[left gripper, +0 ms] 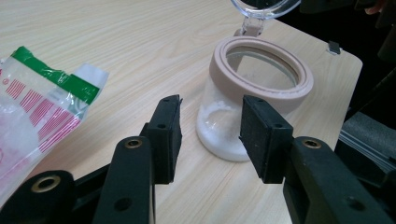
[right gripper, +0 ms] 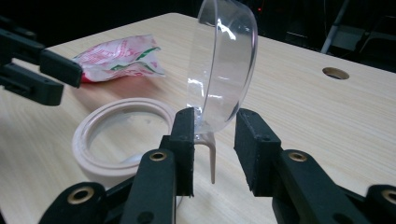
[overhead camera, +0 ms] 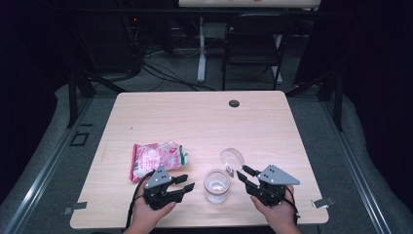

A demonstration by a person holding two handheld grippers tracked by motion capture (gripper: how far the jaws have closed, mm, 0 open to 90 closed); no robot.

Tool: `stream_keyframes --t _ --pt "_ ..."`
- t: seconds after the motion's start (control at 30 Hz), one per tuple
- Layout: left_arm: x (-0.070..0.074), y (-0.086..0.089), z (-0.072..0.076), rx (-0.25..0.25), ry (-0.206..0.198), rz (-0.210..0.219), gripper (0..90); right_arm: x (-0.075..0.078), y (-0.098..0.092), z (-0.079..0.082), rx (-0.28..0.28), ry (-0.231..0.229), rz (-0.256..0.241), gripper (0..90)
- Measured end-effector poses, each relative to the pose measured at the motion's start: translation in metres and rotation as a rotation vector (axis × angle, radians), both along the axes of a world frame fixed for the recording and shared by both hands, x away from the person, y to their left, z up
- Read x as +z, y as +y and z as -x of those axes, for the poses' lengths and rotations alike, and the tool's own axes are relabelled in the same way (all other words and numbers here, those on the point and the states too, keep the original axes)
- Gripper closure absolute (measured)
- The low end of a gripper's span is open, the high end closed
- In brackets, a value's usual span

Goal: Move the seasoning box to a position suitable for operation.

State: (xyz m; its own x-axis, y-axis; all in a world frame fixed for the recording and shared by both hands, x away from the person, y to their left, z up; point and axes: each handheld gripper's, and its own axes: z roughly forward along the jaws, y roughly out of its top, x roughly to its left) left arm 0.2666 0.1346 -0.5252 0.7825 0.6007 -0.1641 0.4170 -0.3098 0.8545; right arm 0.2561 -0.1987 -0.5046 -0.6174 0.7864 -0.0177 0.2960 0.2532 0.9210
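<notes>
A clear jar (overhead camera: 216, 186) with a beige rim stands near the table's front edge and holds a little white powder at the bottom. Its clear round lid (overhead camera: 233, 157) is hinged open and stands upright behind it. A red-and-white plastic bag (overhead camera: 157, 158) with a green strip lies flat to the left. My left gripper (overhead camera: 187, 182) is open just left of the jar (left gripper: 254, 93), its jaws short of the glass. My right gripper (overhead camera: 242, 172) is open at the jar's right, and its jaws straddle the hinge below the lid (right gripper: 226, 60) without closing on it.
The light wooden table (overhead camera: 204, 122) has a round cable hole (overhead camera: 234, 103) at the far middle. A black chair (overhead camera: 255, 44) and a white desk leg stand on the floor beyond. The bag (right gripper: 119, 58) lies beyond the jar rim (right gripper: 107, 161).
</notes>
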Motion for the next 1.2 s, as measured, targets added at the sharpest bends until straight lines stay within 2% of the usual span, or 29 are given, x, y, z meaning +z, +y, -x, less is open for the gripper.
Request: stream_keyframes --t 0.23,0.37,0.67,0.8,0.83,0.97,1.1,1.2 --pt "-0.001 0.006 0.002 0.028 -0.004 -0.010 56.9 -0.001 -0.004 -0.014 -0.014 0.014 -0.034 69.1" --pt "-0.002 0.009 0.003 0.051 -0.008 -0.008 56.7 -0.001 -0.009 -0.023 -0.032 0.027 -0.071 70.0" --pt "-0.002 0.018 0.004 0.082 -0.018 -0.027 55.2 -0.004 -0.010 -0.031 -0.021 0.053 -0.069 68.4" --pt "-0.002 0.021 0.004 0.104 -0.042 -0.040 52.9 -0.005 -0.009 -0.029 -0.007 0.052 -0.059 68.0" --pt "-0.002 0.023 0.003 0.124 -0.062 -0.044 52.5 -0.006 -0.009 -0.029 -0.006 0.053 -0.056 67.9" --pt "-0.002 0.026 0.002 0.150 -0.079 -0.067 51.2 -0.009 -0.010 -0.026 0.002 0.062 -0.053 67.4" --pt "-0.002 0.028 0.002 0.167 -0.098 -0.059 47.6 -0.012 -0.010 -0.024 0.019 0.080 -0.054 64.5" --pt "-0.002 0.030 0.001 0.182 -0.126 -0.083 46.5 -0.014 -0.010 -0.023 0.026 0.084 -0.051 63.5"
